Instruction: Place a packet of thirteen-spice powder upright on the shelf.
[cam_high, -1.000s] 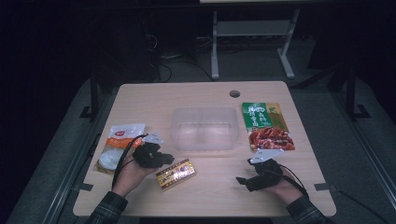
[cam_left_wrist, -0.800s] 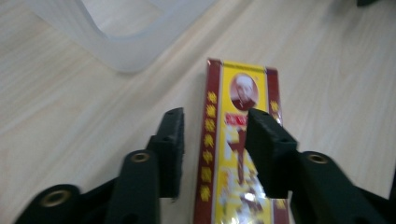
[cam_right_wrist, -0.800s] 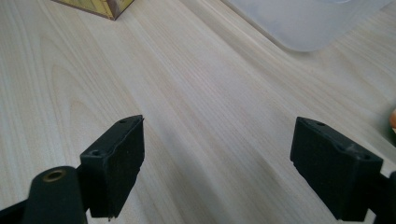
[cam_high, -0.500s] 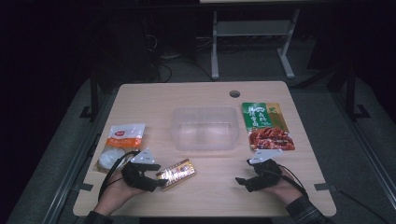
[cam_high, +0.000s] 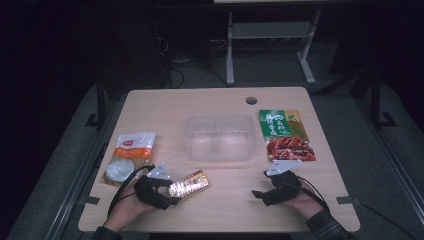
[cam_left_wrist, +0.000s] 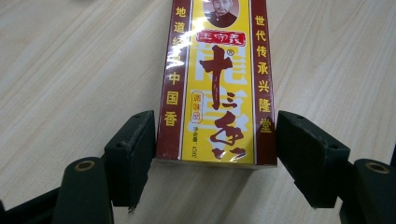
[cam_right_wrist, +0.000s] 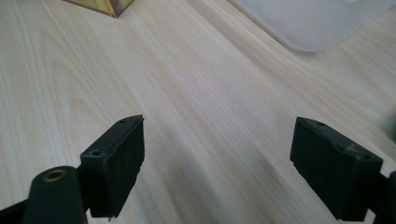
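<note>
Between the spread jaws of the left tool (cam_left_wrist: 215, 154) lies a glossy, film-wrapped rectangular spice box (cam_left_wrist: 217, 79), flat on the wood-grain bench (cam_left_wrist: 70, 70); the pads stand just beside its sides, having just opened. The tool has drawn back since earlier. The right tool (cam_right_wrist: 217, 154) gapes empty.

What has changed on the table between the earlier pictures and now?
The left gripper drew back toward the person; its jaws have just been opening and now straddle the yellow seasoning box, which lies on the table. The right gripper, clear tub and both pouches stayed put.
</note>
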